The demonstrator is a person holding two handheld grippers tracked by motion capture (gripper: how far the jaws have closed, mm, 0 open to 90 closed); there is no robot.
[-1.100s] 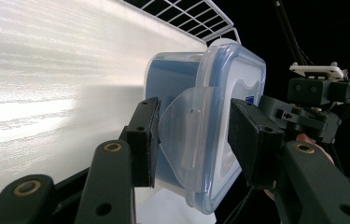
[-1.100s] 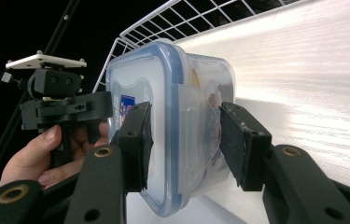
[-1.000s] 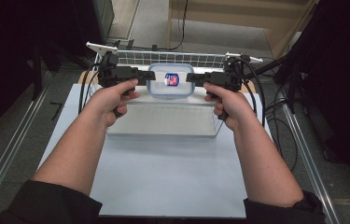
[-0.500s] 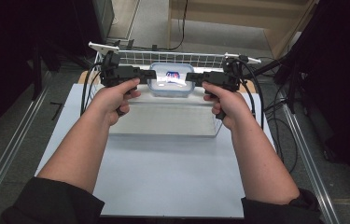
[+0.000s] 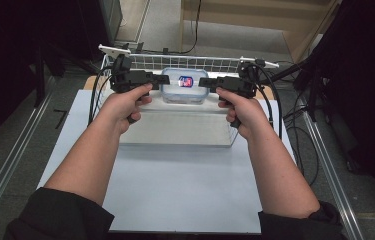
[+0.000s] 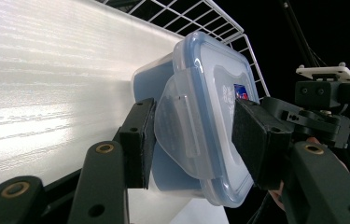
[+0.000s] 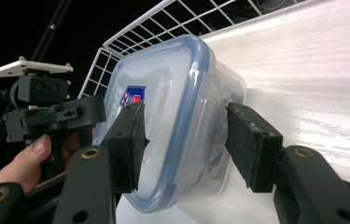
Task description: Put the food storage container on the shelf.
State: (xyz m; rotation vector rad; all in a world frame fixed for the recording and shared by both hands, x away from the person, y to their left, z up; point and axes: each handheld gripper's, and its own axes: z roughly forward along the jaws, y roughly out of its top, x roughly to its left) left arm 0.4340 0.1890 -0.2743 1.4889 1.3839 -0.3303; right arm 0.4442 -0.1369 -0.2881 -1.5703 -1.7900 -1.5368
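Observation:
A clear plastic container point(image 5: 184, 86) with a blue-rimmed snap lid and a red-and-blue sticker hangs between my two grippers, over the far part of a white-floored wire basket point(image 5: 175, 131). My left gripper point(image 5: 167, 79) clamps the container's left end. In the left gripper view its jaws point(image 6: 196, 144) press the lid top and the base, straddling the latch flap of the container point(image 6: 210, 88). My right gripper point(image 5: 201, 81) clamps the opposite end the same way point(image 7: 184, 140), with one pad on the lid of the container point(image 7: 163, 88) and one under the base.
The basket's wire back wall point(image 5: 185, 62) stands just behind the container. The basket rests on a pale blue-white tabletop point(image 5: 175, 190). Cables point(image 5: 275, 115) trail to the right of the right hand. Metal rails point(image 5: 15, 150) run along both table sides.
Both hands have carried the container a little farther away, toward the basket's wire back wall. The grip at each end has stayed the same.

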